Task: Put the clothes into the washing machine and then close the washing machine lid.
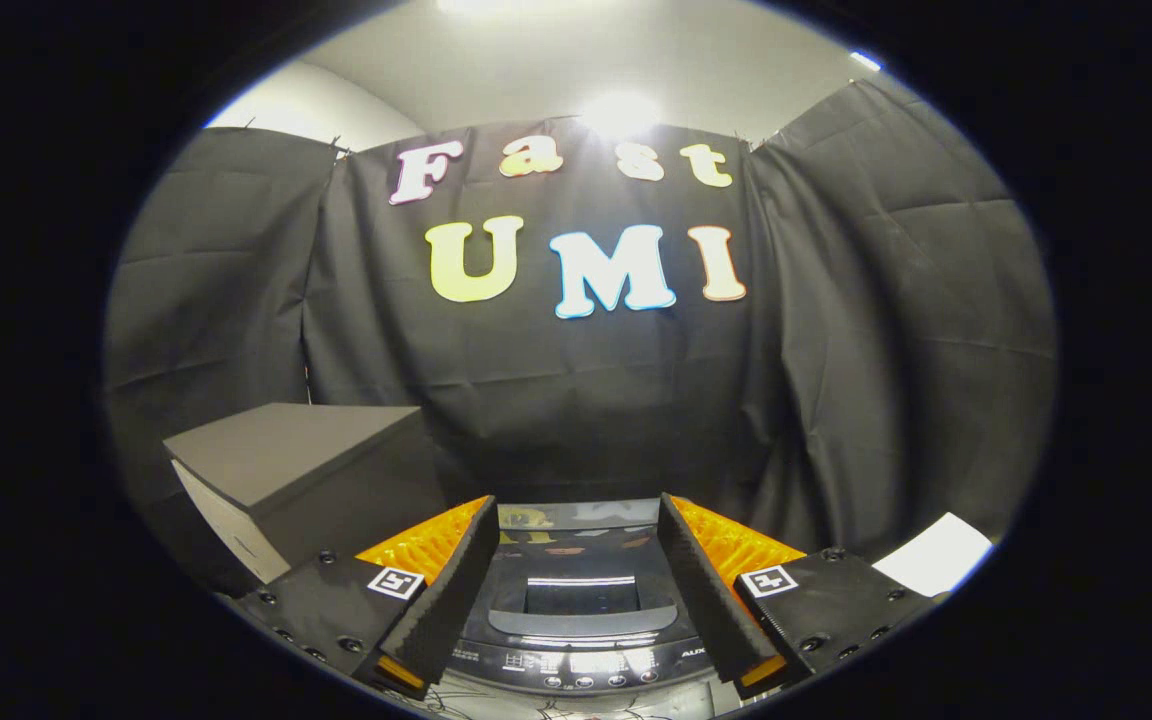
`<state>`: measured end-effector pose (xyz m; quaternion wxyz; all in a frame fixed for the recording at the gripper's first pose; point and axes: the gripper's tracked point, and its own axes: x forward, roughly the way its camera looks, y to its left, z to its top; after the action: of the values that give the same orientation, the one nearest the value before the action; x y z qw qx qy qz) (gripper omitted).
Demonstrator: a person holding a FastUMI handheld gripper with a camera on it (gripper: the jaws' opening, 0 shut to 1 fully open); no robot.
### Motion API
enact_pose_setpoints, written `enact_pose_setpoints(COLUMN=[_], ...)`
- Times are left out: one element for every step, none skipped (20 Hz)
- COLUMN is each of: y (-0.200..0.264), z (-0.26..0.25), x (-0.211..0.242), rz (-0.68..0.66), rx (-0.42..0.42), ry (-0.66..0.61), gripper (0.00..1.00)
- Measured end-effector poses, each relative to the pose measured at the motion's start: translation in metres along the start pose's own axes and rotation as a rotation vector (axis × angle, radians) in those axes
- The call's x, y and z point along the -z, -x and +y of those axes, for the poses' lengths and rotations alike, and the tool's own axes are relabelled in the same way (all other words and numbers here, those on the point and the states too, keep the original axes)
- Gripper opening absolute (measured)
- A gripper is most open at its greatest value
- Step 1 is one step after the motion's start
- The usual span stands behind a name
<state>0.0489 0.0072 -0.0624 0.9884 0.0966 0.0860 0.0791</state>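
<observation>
A hand-held gripper (576, 590) hangs above a small top-loading washing machine (581, 610) in a cloth-walled booth, its two fingers spread wide and holding nothing. The machine sits between and just below the fingers, its dark lid (581, 590) with a clear window appearing to lie flat across the top, though the glare makes this hard to judge. A strip of buttons and small print, the control panel (576, 665), runs along the near edge. No clothes can be made out from this angle.

A dark grey box (306, 470) stands beyond the left finger, near the machine, and a white sheet (936, 555) lies beyond the right finger.

If the lid is indeed down, the work looks close to its finish, or else not yet begun; the picture alone does not settle which. To do the lid step well, the holder would likely bring the fingers down squarely over the lid's front edge, keep clear of the control buttons, and press evenly so the lid seats flat rather than skewing on its hinge.

Writing on the machine is scant: the letters "AUX" appear to show at the right end of the control panel, partly cut off by the right finger, and the rest of the print is too small to read. Each finger carries a square black-and-white marker tag (395, 582).
</observation>
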Motion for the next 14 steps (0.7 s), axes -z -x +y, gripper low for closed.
enact_pose_setpoints(y=[0.011,0.021,0.031,0.040,0.050,0.059,0.067,0.073,0.079,0.083,0.087,0.090,0.092,0.093], z=[0.002,0.005,0.008,0.010,0.011,0.014,0.015,0.014,0.014,0.016,0.019,0.021,0.024,0.028], x=[-0.002,-0.003,-0.003,-0.004,-0.005,-0.006,-0.008,-0.009,-0.007,-0.006,-0.005,-0.005,-0.005,-0.007], rz=[-0.006,-0.010,-0.013,-0.015,-0.018,-0.025,-0.033,-0.040,-0.042,-0.042,-0.041,-0.040,-0.040,-0.045], rx=[0.005,0.009,0.011,0.017,0.024,0.027,0.034,0.043,0.052,0.058,0.063,0.066,0.067,0.067], ry=[0.004,0.003,0.003,0.007,0.012,0.017,0.025,0.031,0.032,0.026,0.021,0.022,0.030,0.042], gripper=[0.99,0.99,0.99,0.99,0.99,0.99,0.99,0.99,0.99,0.99,0.99,0.99,0.99,0.99])
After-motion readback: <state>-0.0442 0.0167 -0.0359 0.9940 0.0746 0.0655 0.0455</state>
